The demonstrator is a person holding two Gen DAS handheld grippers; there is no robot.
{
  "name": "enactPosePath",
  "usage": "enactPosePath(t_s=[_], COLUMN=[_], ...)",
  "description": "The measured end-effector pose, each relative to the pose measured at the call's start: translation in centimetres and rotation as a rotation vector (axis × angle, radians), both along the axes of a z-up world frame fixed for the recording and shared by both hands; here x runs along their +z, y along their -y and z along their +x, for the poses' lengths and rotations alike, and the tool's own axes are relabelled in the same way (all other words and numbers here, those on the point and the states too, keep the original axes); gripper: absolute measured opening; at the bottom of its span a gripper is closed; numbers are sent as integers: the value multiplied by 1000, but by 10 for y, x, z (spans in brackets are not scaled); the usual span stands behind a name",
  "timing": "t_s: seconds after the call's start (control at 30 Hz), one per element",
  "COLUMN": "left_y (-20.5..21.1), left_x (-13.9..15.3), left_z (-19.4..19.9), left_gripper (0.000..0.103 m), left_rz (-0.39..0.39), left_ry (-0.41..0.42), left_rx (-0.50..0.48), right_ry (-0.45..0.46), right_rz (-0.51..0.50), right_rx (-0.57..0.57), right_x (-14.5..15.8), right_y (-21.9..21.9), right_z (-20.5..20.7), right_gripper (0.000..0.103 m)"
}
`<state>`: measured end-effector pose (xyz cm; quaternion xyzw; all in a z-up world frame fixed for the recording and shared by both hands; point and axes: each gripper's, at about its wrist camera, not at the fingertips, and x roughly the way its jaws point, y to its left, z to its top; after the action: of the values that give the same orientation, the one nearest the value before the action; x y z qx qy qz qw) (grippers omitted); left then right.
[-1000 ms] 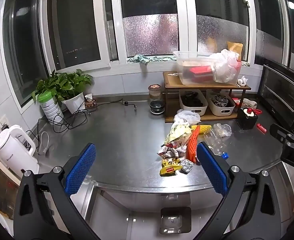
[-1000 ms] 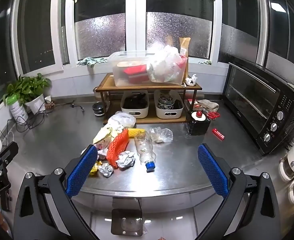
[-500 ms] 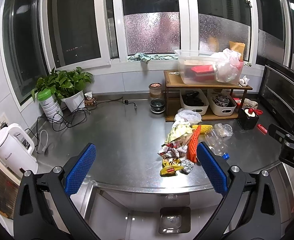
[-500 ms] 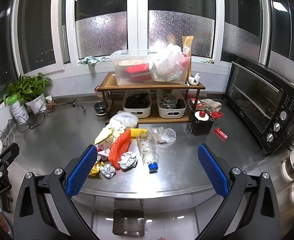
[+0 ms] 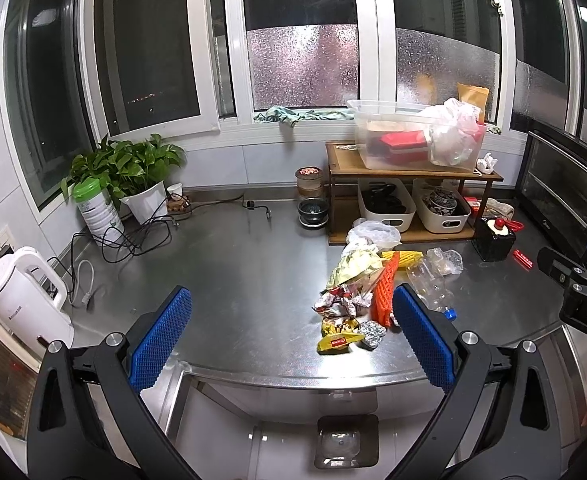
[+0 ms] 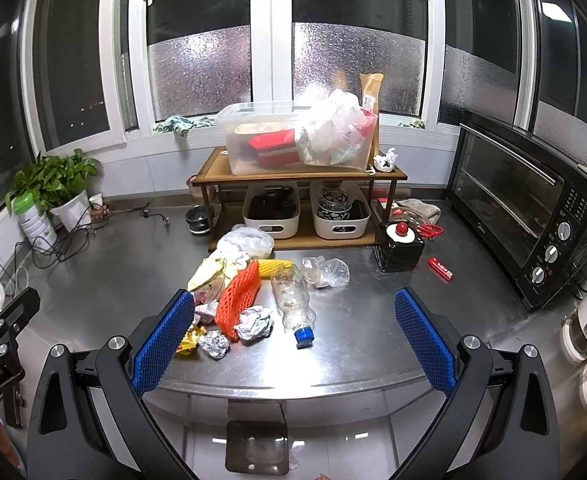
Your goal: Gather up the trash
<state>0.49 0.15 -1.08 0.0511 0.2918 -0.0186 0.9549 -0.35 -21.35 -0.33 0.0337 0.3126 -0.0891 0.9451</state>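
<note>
Since the earlier frames both grippers have drifted a little closer to the steel counter, so the trash pile sits slightly larger and lower between the fingers; nothing on the counter itself has shifted.

The left gripper hangs short of the counter edge with its blue pads spread wide and nothing between them. Beyond its left pad are the kettle and the potted plant, well apart from the trash. The trash pile lies just inside its right pad: a yellow wrapper and a foil ball nearest, the orange foam net behind them.

The right gripper is likewise wide open and empty. Just beyond its left pad lie the orange net, a crumpled paper wad and a clear plastic bottle with its blue cap toward the camera; a crumpled clear wrapper sits further ahead. The space before its right pad is bare steel, the toaster oven far beyond.

By my reading the task has barely begun: every piece lies on the counter, none gripped, and no bin is identifiable.
</note>
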Motion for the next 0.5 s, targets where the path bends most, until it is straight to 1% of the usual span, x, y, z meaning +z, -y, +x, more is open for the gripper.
enactPosePath(t_s=[0.5], left_y=[2], left_x=[4], left_z=[-2], left_gripper=[95], left_rz=[-3], left_ry=[-5], left_rx=[-5], right_ry=[-4], right_rz=[8], right_rx=[5], right_x=[-1], right_y=[4], right_z=[-7], right_gripper=[100])
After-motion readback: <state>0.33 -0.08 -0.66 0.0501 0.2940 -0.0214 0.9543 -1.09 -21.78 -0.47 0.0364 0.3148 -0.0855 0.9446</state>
